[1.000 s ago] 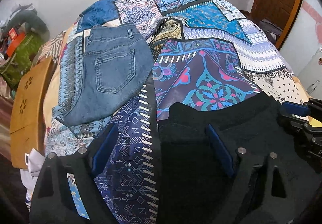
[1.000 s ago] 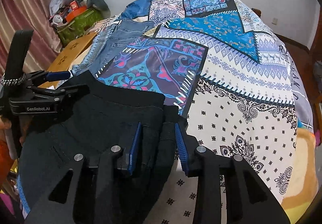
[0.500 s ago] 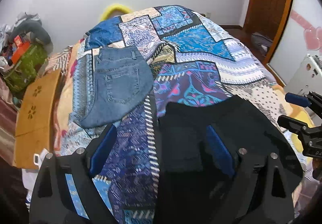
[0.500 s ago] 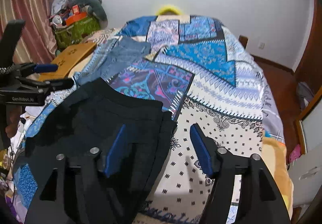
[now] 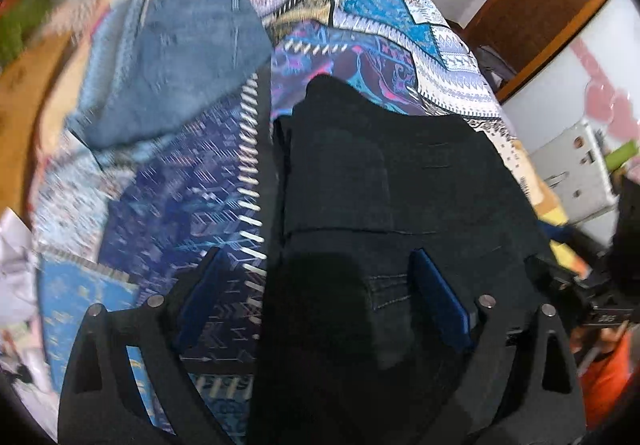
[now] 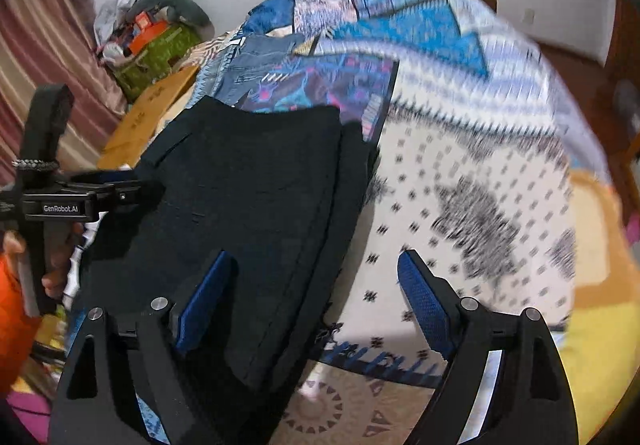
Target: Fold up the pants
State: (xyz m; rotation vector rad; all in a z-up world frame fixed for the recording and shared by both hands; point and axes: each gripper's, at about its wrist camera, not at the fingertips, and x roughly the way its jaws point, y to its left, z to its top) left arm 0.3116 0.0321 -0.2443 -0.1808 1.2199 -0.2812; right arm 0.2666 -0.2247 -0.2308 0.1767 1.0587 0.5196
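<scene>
Right claw (image 6: pixel 316 293), just opening, straddles black pants' (image 6: pixel 248 197) edge.

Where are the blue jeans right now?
In the left wrist view the blue jeans lie folded on the patterned bedspread, upper left, beyond and left of the black pants.

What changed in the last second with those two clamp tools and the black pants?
The right gripper let go of the black pants: its jaws have just been opening and now stand wide over the folded edge. The left gripper was open throughout. The blue jeans stayed put on the bedspread.
</scene>
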